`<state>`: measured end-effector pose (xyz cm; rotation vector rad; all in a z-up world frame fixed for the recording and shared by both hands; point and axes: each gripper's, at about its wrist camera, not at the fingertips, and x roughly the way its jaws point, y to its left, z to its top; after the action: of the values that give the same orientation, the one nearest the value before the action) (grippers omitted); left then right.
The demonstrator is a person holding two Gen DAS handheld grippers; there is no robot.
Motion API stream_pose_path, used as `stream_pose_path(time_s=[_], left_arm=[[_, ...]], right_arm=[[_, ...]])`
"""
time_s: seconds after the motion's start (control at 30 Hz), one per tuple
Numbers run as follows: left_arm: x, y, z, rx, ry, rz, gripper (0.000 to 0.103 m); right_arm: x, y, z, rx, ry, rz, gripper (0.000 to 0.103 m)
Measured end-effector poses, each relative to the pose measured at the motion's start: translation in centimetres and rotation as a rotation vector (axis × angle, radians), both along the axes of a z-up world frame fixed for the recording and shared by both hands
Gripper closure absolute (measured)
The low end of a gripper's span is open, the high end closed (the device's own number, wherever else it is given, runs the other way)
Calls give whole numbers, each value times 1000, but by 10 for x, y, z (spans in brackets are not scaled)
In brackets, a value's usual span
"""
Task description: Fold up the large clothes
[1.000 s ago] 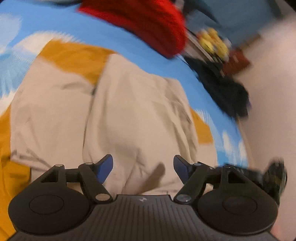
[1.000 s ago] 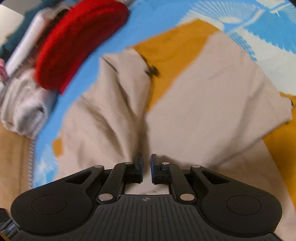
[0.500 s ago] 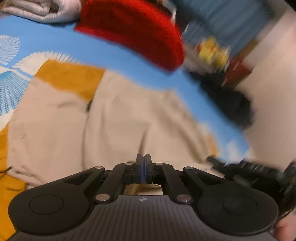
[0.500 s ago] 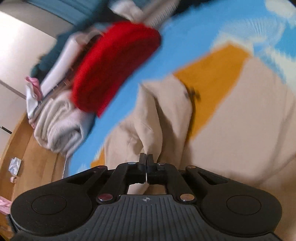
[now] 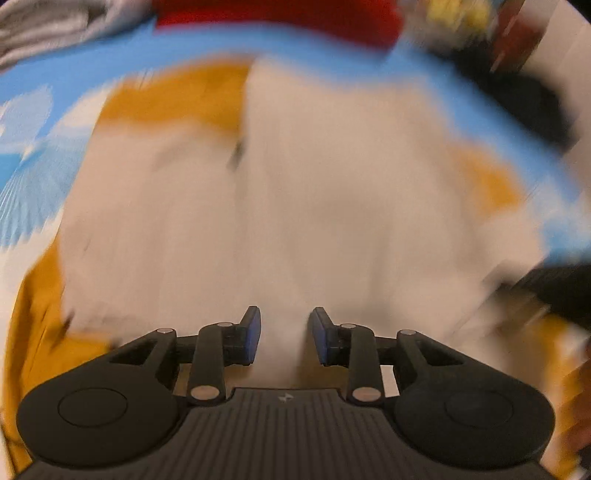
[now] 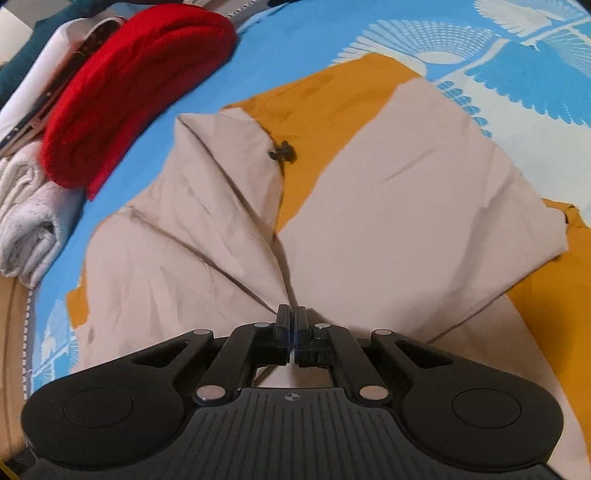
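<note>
Beige-and-mustard jacket [image 6: 406, 206] stretches lengthwise away, right hand-held gripper [image 6: 291, 332] pinching it, left hand-held gripper [image 5: 283, 338] parted

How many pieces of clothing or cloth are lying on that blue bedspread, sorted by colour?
Beige and mustard jacket: 1
Red folded knit: 1
White folded cloth: 1
Total: 3, all on the blue patterned bedspread. More items sit at the bed's edge, too blurred or cut off to count.

Motion blur smears the beige garment [image 5: 314, 206] in the left wrist view; the red bundle [image 5: 277, 14] is cut off at the top edge.
</note>
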<state>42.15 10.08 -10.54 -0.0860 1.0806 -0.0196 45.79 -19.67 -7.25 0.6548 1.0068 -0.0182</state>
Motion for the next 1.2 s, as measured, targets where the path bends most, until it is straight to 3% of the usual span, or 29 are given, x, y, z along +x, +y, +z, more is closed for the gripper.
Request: stream_pose_path(time_s=[0.07, 0.13, 0.23, 0.3, 0.37, 0.4, 0.47, 0.53, 0.6, 0.7, 0.8, 0.9, 0.97, 1.03, 1.13, 1.2], left_arm=[[-3, 4, 3, -20, -22, 20, 70], [-4, 0, 19, -57, -100, 16, 69], [-11, -7, 44, -128, -228, -26, 69], [-8, -19, 46, -197, -240, -77, 69], [-10, -31, 34, -260, -186, -125, 70], [-9, -37, 27, -264, -148, -132, 70], [-10, -52, 7, -206, -49, -147, 72], [-11, -62, -4, -150, -29, -180, 73], [-5, -63, -4, -146, -22, -197, 73], [1, -44, 9, -239, -46, -164, 71], [3, -26, 22, -195, -129, -76, 72], [9, -15, 3, -24, -19, 12, 79], [6, -10, 6, -34, -25, 39, 78], [-1, -12, 22, -63, -86, 34, 78], [-12, -24, 38, -132, -166, -52, 78], [-14, -36, 29, -153, -116, -135, 75]], right_arm=[[-1, 2, 4, -44, -12, -20, 102], [-12, 0, 13, -119, -44, -54, 98], [-19, -6, 29, -145, -144, -125, 98], [-22, -5, 39, -92, -246, -94, 98], [-19, 2, 43, 23, -310, 1, 96], [-16, 7, 40, 104, -318, 58, 90], [-12, 17, 31, 205, -283, 132, 81], [-9, 28, 20, 223, -208, 195, 76], [-7, 35, 9, 170, -126, 212, 71], [-6, 37, -4, 23, -11, 207, 73], [-7, 33, -2, 21, -9, 188, 74], [-8, 36, 1, -36, -20, 198, 74], [-10, 35, -2, -34, -15, 197, 74], [-12, 37, 3, -48, -32, 195, 73], [-11, 37, 13, -48, -108, 186, 72], [-11, 36, 14, -29, -137, 186, 71]])
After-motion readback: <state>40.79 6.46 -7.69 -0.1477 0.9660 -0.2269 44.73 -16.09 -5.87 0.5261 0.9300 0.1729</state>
